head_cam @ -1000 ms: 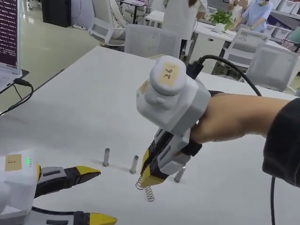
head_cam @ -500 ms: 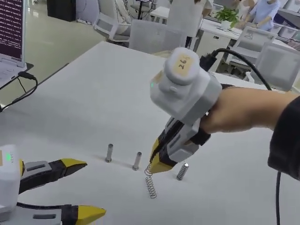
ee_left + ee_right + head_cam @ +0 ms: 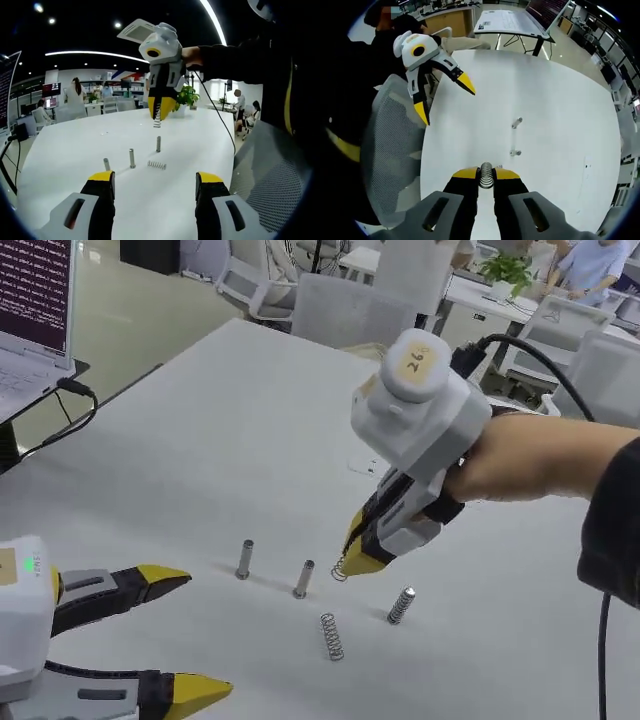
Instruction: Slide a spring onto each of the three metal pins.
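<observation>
Three short metal pins stand in a row on the white table: a bare left pin (image 3: pixel 244 559), a bare middle pin (image 3: pixel 304 579), and a right pin (image 3: pixel 401 605) with a spring on it. One loose spring (image 3: pixel 331 636) lies in front of them. My right gripper (image 3: pixel 360 561) hangs just right of and above the middle pin, shut on another spring (image 3: pixel 341 568), whose coil end shows between the yellow tips (image 3: pixel 486 175). My left gripper (image 3: pixel 208 633) is open at the near left, nothing between its jaws (image 3: pixel 156 177).
A laptop (image 3: pixel 35 300) with a cable (image 3: pixel 75 390) sits at the table's far left edge. Office chairs (image 3: pixel 340 310) and desks stand beyond the far edge. Bare tabletop (image 3: pixel 230 440) lies behind the pins.
My right gripper has risen from the table with a spring in its tips and shifted a little away from the loose spring. The left gripper stays open.
</observation>
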`<state>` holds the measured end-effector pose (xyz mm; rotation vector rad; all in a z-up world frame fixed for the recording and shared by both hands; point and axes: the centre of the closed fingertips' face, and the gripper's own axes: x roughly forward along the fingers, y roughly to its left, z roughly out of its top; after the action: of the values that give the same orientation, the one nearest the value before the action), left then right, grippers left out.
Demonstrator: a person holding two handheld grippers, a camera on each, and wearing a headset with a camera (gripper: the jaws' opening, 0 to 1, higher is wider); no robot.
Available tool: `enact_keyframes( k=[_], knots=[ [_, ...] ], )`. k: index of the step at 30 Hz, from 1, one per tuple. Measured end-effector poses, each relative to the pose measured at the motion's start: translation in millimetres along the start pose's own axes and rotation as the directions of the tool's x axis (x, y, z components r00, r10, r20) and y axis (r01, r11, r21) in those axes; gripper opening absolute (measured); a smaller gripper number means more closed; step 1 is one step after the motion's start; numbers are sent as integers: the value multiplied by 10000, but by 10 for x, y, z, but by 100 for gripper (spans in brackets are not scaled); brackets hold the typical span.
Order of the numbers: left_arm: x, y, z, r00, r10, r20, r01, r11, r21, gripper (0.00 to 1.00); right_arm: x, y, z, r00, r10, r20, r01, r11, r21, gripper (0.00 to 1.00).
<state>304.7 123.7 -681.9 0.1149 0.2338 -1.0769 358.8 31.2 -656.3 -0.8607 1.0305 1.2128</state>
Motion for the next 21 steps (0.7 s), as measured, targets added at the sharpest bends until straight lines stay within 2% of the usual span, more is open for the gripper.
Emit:
enact_keyframes(
  k=[4,21],
  knots=[
    [-4,6,-10,10000,1,-14,-1,10000,-34,61,57,-160,44,9999,-119,-7,119,9999,34,8],
    [-20,77,-45,10000,98,-9,-98,9998,-155,62,391,-525,85,9988,-393,-288,396,9992,99,8]
  ],
)
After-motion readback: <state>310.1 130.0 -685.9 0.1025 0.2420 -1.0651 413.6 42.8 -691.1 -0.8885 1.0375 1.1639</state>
